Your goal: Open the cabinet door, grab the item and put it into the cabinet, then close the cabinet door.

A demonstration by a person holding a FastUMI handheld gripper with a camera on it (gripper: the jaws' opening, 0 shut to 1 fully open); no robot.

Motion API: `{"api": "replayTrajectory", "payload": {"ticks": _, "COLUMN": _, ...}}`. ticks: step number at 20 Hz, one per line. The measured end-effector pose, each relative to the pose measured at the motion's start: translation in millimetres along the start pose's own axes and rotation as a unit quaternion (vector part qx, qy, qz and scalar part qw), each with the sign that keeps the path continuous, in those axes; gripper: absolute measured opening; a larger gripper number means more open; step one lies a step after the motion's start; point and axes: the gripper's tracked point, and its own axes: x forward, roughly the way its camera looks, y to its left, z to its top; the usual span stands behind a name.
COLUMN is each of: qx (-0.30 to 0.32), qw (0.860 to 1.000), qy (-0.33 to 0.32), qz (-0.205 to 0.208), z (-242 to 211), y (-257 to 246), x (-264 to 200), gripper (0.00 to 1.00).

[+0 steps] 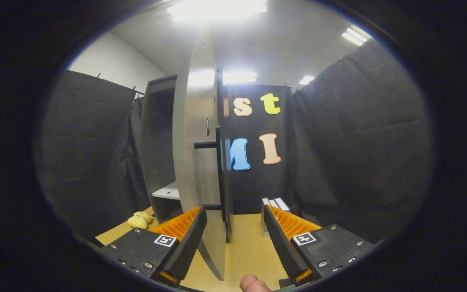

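Here the spread gripper (pixel 233 227) straddles the upright cabinet door's (pixel 195 162) edge, its handle (pixel 219 178) vertical.

No word, number or brand can be read. A square black-and-white coded tag (pixel 165 240) is carried on the left finger block of the gripper (pixel 233 211), and a second tag (pixel 305 238) on the right block; no writing is borne by either. The fingers are held apart, with the cabinet door (pixel 195 134) seen edge-on between them. A small dark mark (pixel 208 127) on that door is too small to be made out.
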Motion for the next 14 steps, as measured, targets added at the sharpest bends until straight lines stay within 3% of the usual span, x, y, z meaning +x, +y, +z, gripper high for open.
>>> {"api": "replayTrajectory", "payload": {"ticks": 3, "qx": 0.012, "qw": 1.000, "qy": 0.013, "qz": -0.008, "z": -32, "y": 20, "x": -16, "gripper": 0.90}}
{"api": "replayTrajectory", "payload": {"ticks": 8, "qx": 0.066, "qw": 0.997, "qy": 0.049, "qz": 0.003, "z": -110, "y": 98, "x": -23, "gripper": 0.90}}
{"api": "replayTrajectory", "payload": {"ticks": 11, "qx": 0.122, "qw": 0.991, "qy": 0.055, "qz": 0.020, "z": -158, "y": 150, "x": -14, "gripper": 0.90}}
{"api": "replayTrajectory", "payload": {"ticks": 14, "qx": 0.125, "qw": 0.988, "qy": 0.086, "qz": 0.016, "z": -215, "y": 181, "x": 2, "gripper": 0.90}}
